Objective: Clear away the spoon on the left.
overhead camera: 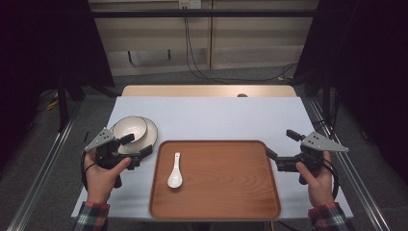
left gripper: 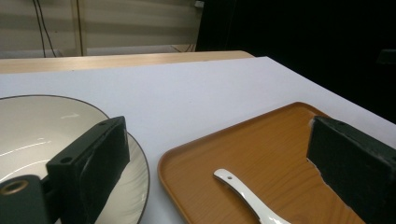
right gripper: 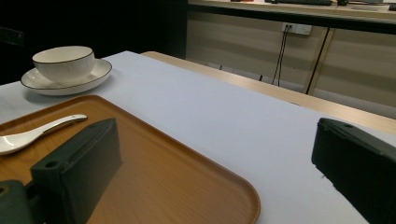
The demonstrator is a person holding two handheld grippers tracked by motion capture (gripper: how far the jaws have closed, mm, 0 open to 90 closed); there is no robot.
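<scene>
Table [overhead camera: 216, 118]: tray [overhead camera: 226, 192] at near centre, spoon [overhead camera: 175, 174] lying in its left part. Plate [overhead camera: 149, 137] just left-behind the tray, bowl [overhead camera: 130, 127] standing on it.

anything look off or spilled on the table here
Nothing stands out. The white spoon lies flat in the wooden tray, the bowl sits upright on its plate, and nothing is spilled.

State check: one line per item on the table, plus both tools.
left tool: open, nothing between its jaws, beside the plate.
right tool: open, holds nothing, at the tray's right edge.
bowl: upright, empty, sits on the plate.
plate: flat on the table, left of the tray.
spoon: lies in the tray, scoop toward the person.
tray: flat on the table, bare apart from the spoon.
</scene>
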